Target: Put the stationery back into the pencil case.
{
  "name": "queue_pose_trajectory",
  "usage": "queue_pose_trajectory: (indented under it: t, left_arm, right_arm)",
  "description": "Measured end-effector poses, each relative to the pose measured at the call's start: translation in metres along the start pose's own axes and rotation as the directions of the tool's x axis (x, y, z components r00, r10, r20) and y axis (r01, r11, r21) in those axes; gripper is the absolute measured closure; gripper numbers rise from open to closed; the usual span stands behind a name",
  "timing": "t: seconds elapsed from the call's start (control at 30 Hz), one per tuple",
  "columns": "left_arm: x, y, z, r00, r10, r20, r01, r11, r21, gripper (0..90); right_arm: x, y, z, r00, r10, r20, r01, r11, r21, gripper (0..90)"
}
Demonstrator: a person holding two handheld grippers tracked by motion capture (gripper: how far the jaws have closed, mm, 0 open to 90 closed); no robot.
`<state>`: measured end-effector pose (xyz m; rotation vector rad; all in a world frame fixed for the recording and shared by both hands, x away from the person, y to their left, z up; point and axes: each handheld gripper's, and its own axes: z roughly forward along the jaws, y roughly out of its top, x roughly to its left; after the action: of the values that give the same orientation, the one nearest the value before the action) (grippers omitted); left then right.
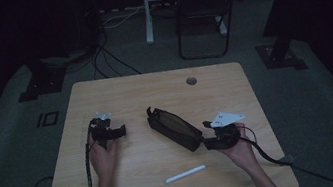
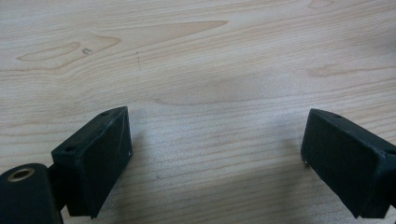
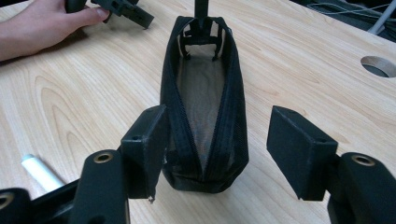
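1. Two jaws of the right gripper (image 3: 215, 154) stand wide around the near end of the open black pouch (image 3: 203, 93), mid-frame, not squeezing.
2. Left gripper (image 2: 215, 158) jaws gape wide over bare table (image 2: 196, 56).
3. Keep the pouch mouth open for the white pen (image 1: 185, 173), lower middle.

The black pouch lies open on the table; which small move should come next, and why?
Probably the right gripper should turn toward the white pen and pick it up. The black pouch is unzipped and looks empty, the right gripper's jaws stand open around its near end without pressing it, and the pen lies loose on the table.
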<state>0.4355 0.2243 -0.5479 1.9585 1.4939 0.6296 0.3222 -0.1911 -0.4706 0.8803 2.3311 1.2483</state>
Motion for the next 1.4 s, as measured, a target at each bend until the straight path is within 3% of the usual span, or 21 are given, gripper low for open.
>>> queue_pose_trajectory:
  t: [0.43,1.13,1.4]
  left_arm:
    - [0.0,0.0,0.0,1.0,0.0,0.0,0.0,1.0,0.0,9.1]
    - [0.0,0.0,0.0,1.0,-0.002,0.0,0.002,1.0,-0.002,9.1]
    - [0.0,0.0,0.0,1.0,-0.002,0.0,0.002,1.0,-0.002,9.1]
  right_arm:
    - [0.019,-0.008,-0.006,0.9986,-0.025,-0.047,0.025,1.0,-0.009,31.2]
    - [0.043,-0.021,-0.008,0.9906,-0.079,-0.112,0.078,0.997,-0.013,30.1]
    - [0.047,-0.029,-0.005,0.9874,-0.079,-0.137,0.078,0.997,-0.01,30.1]
